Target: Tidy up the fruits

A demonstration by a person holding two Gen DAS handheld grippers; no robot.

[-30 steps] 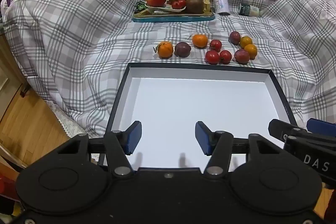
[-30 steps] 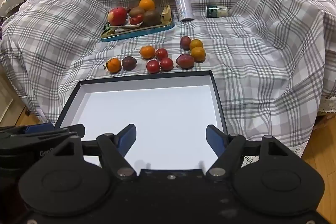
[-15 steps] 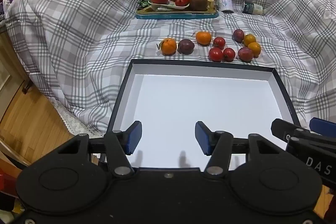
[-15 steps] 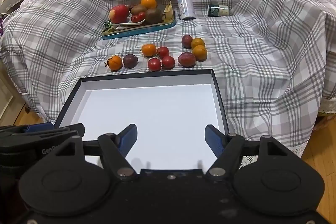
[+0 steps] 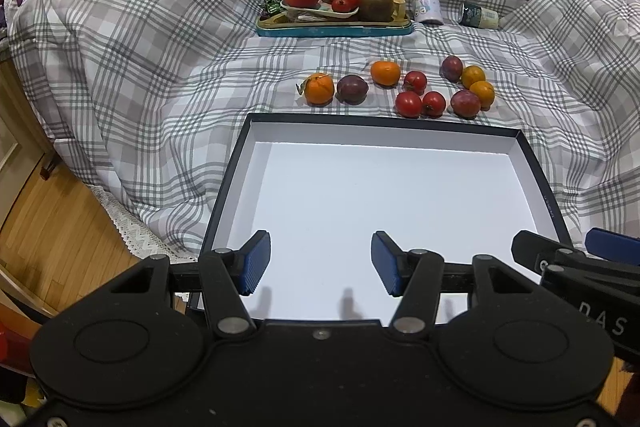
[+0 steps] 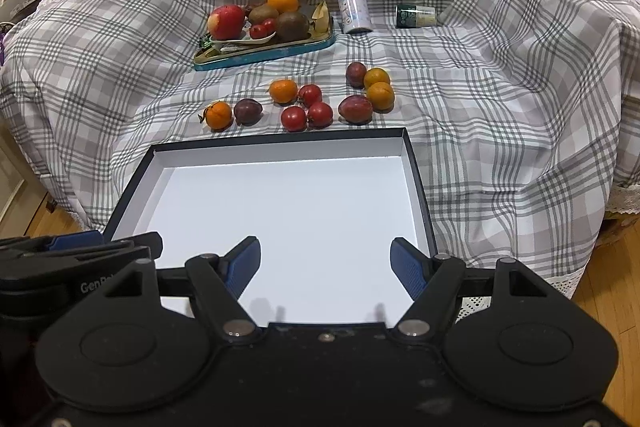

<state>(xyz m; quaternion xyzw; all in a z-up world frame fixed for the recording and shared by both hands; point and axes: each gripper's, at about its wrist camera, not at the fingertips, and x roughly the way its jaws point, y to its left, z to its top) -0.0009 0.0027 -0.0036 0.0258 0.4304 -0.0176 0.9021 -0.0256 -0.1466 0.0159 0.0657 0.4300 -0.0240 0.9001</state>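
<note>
the loose fruits (image 5: 400,89) lie on the plaid cloth just beyond the box (image 5: 384,125), still empty, so i'm only starting: left gripper (image 5: 320,265) and right gripper (image 6: 325,265) hover spread over it, needing a reach past its far rim.

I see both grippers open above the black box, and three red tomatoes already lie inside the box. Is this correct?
Not quite. The black box holds nothing; its white floor is bare. The three red tomatoes lie on the checked cloth just beyond the box's far rim, among the oranges and plums. Both wrist views show this. The rest holds: the left gripper and the right gripper are open above the box.
</note>
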